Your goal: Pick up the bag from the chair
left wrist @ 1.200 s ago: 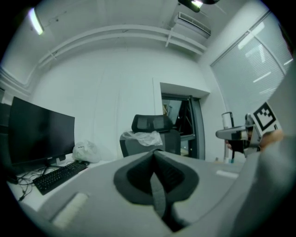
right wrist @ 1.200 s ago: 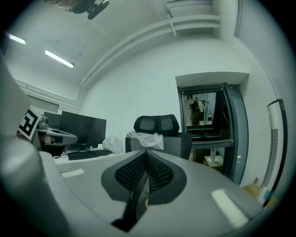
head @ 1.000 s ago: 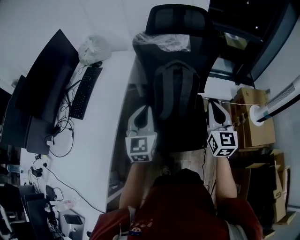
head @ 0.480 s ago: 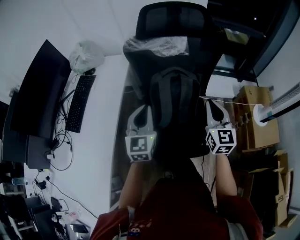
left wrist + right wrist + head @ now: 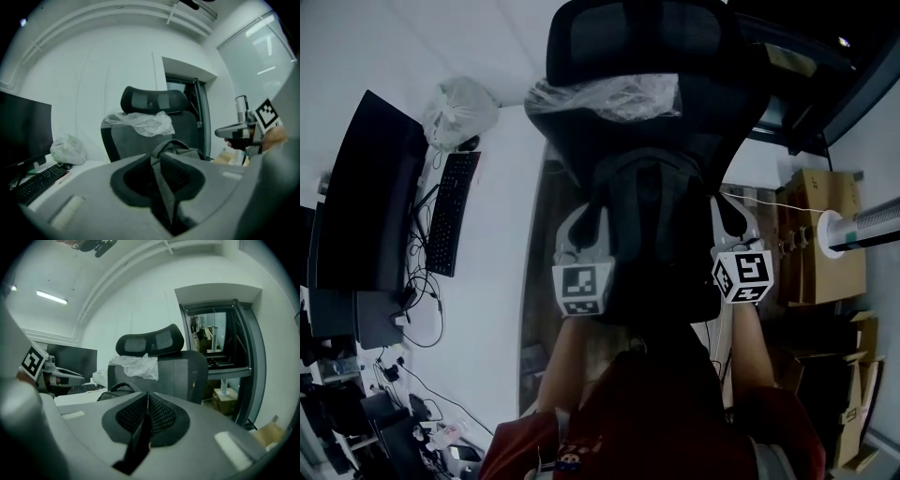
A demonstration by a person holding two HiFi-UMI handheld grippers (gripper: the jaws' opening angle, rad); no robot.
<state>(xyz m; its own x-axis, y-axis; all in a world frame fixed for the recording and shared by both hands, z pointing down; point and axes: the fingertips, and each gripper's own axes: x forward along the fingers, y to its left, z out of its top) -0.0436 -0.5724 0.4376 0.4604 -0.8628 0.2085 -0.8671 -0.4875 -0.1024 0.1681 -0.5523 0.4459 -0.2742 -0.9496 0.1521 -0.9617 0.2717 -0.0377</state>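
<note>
Dark bag (image 5: pixel 652 220) stands on the chair (image 5: pixel 628 37) seat, between the two hand-held grippers. Left hand-held gripper (image 5: pixel 592 214) has just been opening: a narrow gap, nothing in it. Right hand-held gripper (image 5: pixel 727 204) is closed, empty. White bench (image 5: pixel 497 244) at left carries monitor (image 5: pixel 366 187) and keyboard (image 5: pixel 450 211); boxes (image 5: pixel 820 234) at right.

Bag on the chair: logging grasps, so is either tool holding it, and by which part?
Nothing held: left tool, jaws just opening, and shut right tool flank the bag empty.

The black office chair (image 5: pixel 628 37) carries the dark bag (image 5: pixel 652 216) upright on its seat against the backrest, a crumpled clear plastic sheet (image 5: pixel 609 94) draped over the backrest top, while the white surface (image 5: pixel 487 281) beside it bears a keyboard (image 5: pixel 448 211), a monitor (image 5: pixel 366 197) and a white plastic bag (image 5: pixel 461 108).
</note>
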